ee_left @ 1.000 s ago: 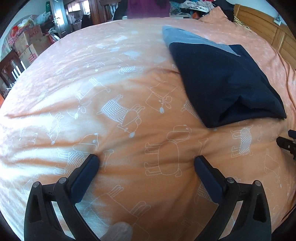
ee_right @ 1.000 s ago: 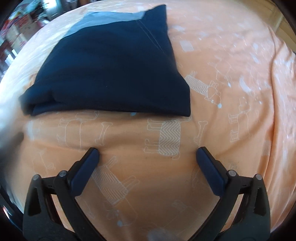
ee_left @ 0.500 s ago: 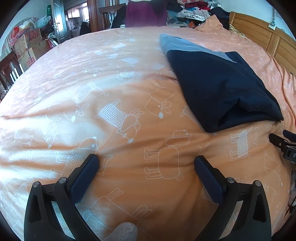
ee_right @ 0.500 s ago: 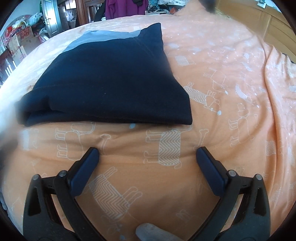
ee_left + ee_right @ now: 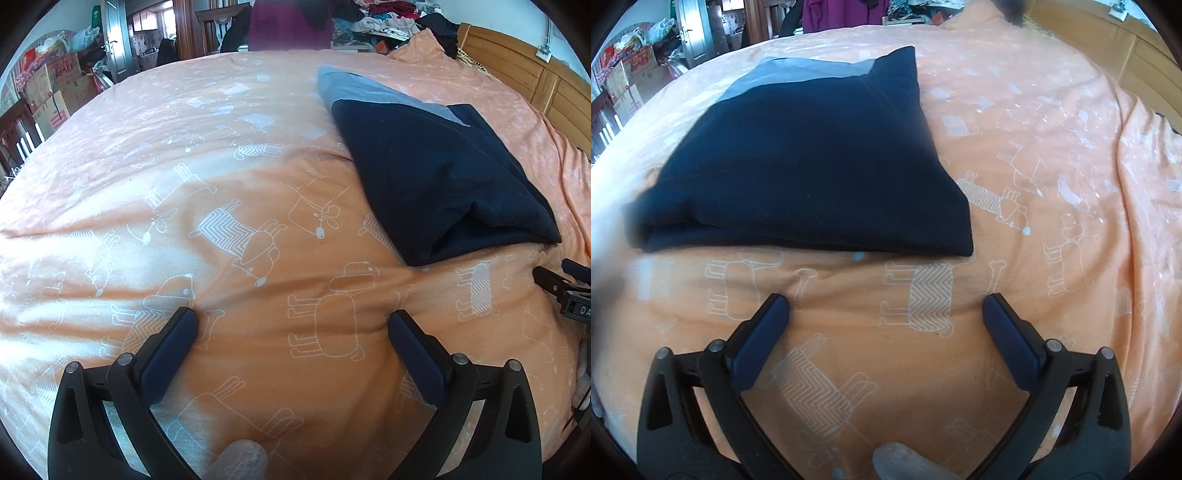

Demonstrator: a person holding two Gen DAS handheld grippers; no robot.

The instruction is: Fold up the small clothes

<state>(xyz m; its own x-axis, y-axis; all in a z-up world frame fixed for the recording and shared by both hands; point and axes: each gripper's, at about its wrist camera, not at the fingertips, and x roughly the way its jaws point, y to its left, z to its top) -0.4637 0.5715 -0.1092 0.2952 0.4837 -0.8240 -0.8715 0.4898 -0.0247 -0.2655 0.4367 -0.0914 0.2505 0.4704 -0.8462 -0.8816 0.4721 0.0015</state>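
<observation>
Folded navy garment [image 5: 812,166] on orange bedspread [image 5: 221,184]

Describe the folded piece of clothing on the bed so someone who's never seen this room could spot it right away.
Start with the big bed under its orange bedspread printed with white dog outlines. On it, just beyond the open right gripper, lies the folded navy garment, a flat, roughly square bundle. It is the only dark thing on the cover, with a light grey-blue band along its far edge.
</observation>
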